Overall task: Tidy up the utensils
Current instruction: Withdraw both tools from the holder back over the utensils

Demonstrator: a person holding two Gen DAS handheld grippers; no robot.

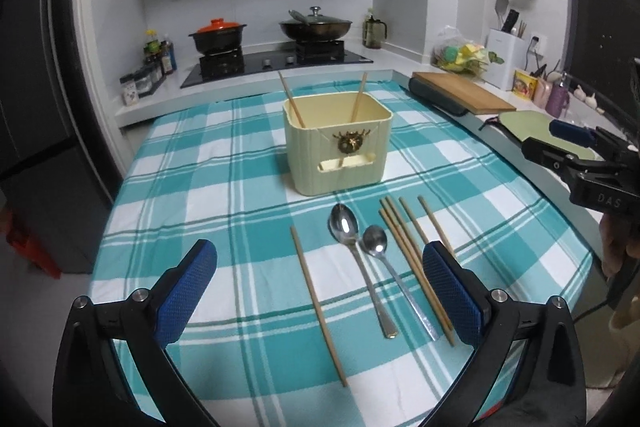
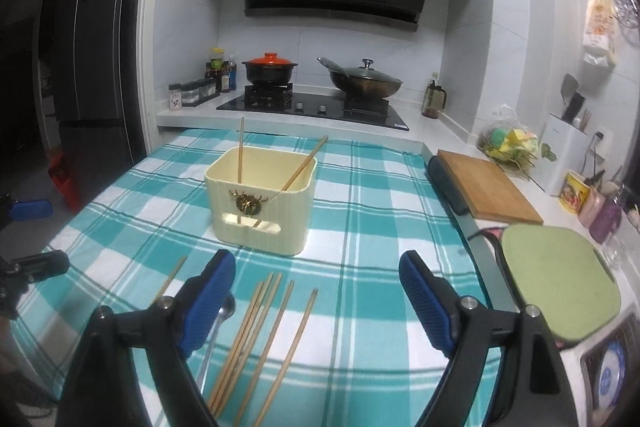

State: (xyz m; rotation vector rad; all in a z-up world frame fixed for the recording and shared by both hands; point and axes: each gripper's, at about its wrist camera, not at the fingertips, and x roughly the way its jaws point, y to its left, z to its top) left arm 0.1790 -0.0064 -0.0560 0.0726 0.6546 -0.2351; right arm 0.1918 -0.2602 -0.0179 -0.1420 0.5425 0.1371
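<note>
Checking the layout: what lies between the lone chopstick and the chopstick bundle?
Two metal spoons, side by side with bowls toward the bin, lie between the lone chopstick and the bundle; the left wrist view shows it.

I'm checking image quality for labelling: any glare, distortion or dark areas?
Left wrist view: bright glare spots on both steel spoons; fisheye bends the teal checked tablecloth; corners black. Right wrist view: the same curving; dark refrigerator side underexposed; cream utensil box sharp.
</note>
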